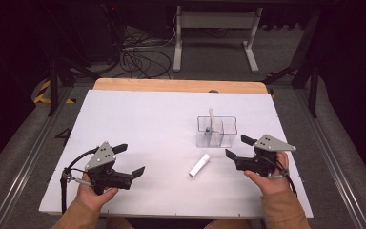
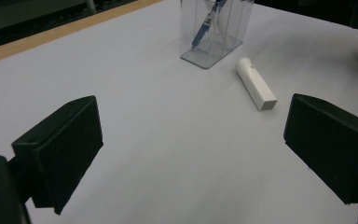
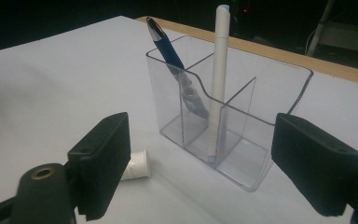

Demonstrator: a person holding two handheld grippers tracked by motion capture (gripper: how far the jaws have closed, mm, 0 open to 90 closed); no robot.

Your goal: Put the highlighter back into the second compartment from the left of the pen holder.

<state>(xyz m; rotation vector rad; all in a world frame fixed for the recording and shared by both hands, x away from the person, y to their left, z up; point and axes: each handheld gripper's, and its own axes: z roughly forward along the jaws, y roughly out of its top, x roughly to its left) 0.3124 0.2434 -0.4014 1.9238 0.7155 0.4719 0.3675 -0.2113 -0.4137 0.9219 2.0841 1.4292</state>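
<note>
Clear plastic makes up the one holder (image 1: 217, 131) on the white worktop (image 1: 138, 124); it has several compartments. Two pens stand in it: one blue pen (image 3: 175, 65) leaning, one white pen (image 3: 218, 79) nearly upright, in neighbouring compartments. One white cap (image 1: 199, 165) lies flat just in front of the holder, apart from it. Two tongs sit low over the worktop: the left tongs (image 1: 129, 160) and the right tongs (image 1: 239, 147), each spread apart and gripping nothing.
</note>
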